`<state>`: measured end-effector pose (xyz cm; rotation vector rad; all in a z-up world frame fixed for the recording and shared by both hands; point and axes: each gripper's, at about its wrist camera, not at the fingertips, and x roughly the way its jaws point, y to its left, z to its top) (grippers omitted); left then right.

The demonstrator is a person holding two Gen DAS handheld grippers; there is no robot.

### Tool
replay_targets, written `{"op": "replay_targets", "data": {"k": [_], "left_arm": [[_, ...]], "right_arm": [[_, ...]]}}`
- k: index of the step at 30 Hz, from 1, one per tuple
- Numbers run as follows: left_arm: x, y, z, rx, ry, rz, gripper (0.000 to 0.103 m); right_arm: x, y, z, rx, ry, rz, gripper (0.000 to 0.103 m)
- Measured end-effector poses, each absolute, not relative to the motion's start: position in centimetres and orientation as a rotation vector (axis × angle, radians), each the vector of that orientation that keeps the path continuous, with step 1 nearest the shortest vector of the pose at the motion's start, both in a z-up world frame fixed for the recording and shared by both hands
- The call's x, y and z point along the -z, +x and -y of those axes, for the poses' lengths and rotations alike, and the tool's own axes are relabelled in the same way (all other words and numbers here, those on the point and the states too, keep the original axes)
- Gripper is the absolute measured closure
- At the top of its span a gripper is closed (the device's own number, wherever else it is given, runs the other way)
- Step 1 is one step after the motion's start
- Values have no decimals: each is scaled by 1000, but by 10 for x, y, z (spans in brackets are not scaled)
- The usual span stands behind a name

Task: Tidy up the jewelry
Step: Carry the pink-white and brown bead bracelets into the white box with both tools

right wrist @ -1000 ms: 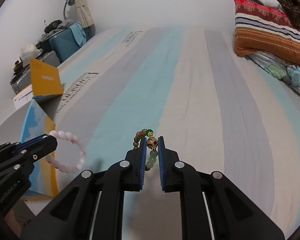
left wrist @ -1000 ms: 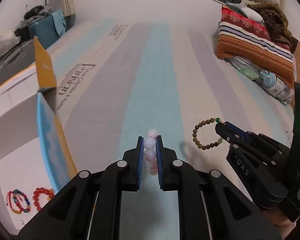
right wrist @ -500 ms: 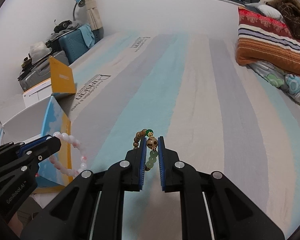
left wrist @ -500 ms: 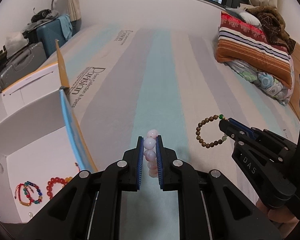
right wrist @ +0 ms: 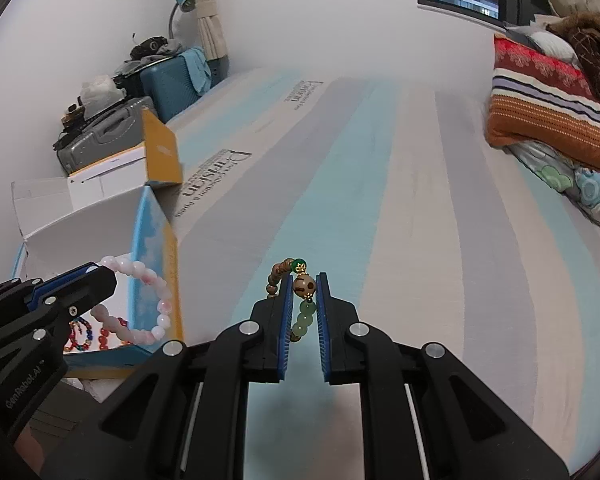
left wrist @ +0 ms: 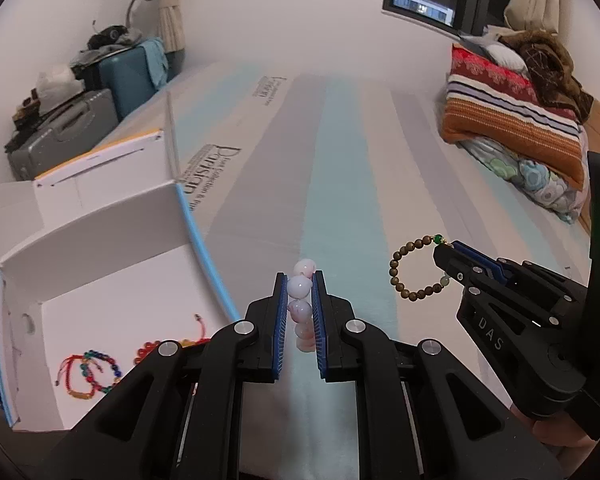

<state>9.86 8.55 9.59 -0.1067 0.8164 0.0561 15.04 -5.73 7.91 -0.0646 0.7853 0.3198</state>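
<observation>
My left gripper (left wrist: 300,284) is shut on a pink bead bracelet (left wrist: 300,288), held above the striped mattress just right of the open white box (left wrist: 100,272). The same bracelet hangs as a ring in the right wrist view (right wrist: 140,304). My right gripper (right wrist: 304,286) is shut on a brown wooden bead bracelet with green beads (right wrist: 304,286); in the left wrist view it hangs from that gripper (left wrist: 416,268). A multicolour bracelet (left wrist: 88,376) and a red one (left wrist: 148,350) lie inside the box.
The box has a blue-edged wall (left wrist: 208,256) and a raised yellow flap (right wrist: 162,156). Suitcases (left wrist: 68,128) stand at the far left. Folded blankets and pillows (left wrist: 516,120) are stacked at the right. The striped mattress (left wrist: 340,160) stretches ahead.
Both grippers have risen and tilted up with their bracelets. The left gripper has come nearer the box, whose inside now shows more.
</observation>
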Motion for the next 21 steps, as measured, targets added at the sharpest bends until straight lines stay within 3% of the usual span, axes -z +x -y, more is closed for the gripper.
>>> {"op": "replay_targets", "data": {"k": [21], "left_arm": [[-116, 43, -191, -240, -163, -791, 91]], "right_arm": [[-98, 110, -82, -523, -175, -743, 92]]}}
